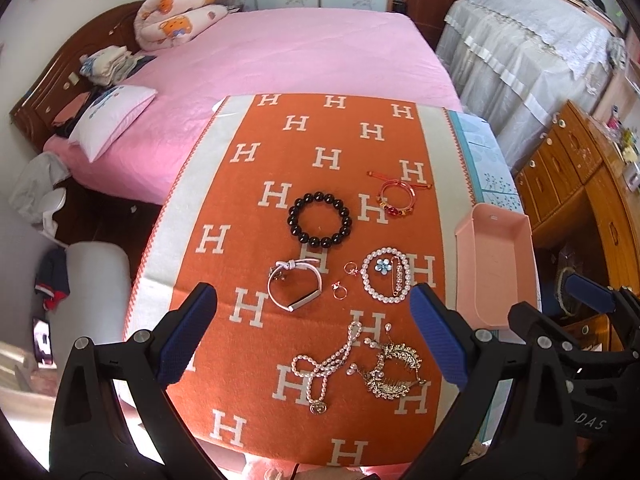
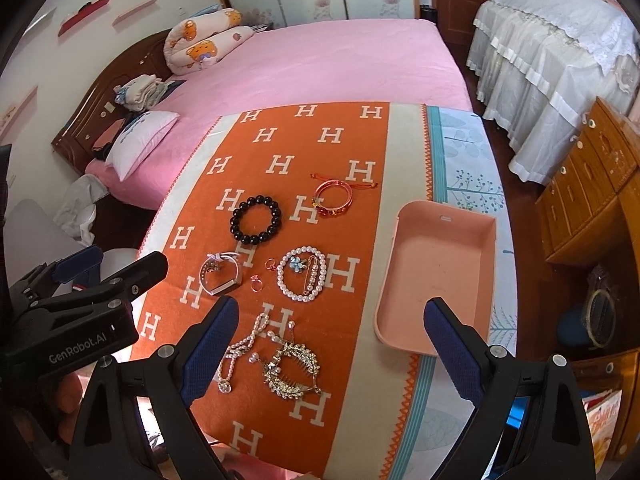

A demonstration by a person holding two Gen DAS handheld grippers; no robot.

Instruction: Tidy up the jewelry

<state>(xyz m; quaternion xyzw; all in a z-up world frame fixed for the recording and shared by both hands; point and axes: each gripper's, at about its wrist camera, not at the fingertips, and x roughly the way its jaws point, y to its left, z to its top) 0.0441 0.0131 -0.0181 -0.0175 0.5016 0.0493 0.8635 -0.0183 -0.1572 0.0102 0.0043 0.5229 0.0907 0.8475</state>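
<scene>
Right wrist view. Container: one pink tray (image 2: 440, 272), open-topped, nothing inside it; it stands on the pale border of the orange H-patterned cloth (image 2: 280, 412), its right side near the table edge.

Loose jewelry, all on the orange field, none in the tray:
- black bead bracelet (image 2: 256, 220), far left of centre.
- red string bracelet (image 2: 334, 198), farthest from the camera, well apart from the tray.
- white band bracelet (image 2: 224, 276), left.
- two small rings (image 2: 262, 276), between the band and the pearl bracelet.
- pearl bracelet (image 2: 302, 278), encircling a blue flower brooch (image 2: 298, 263) and a pearl pin (image 2: 314, 278).
- pearl necklace (image 2: 244, 350), near edge, partly hidden behind the gripper's left finger.
- gold hair comb (image 2: 292, 368), just beside the necklace, pieces touching or overlapping.

Tools: right gripper (image 2: 332, 344) with jaws spread wide, holding nothing, raised above the necklace, the comb and the tray's near corner. Left gripper (image 1: 314, 330) likewise wide apart and empty, above the necklace and comb.

Open room: bare cloth lies between the pearl bracelet and the tray. The far half of the cloth is bare up to the pink bed (image 2: 320, 60).
</scene>
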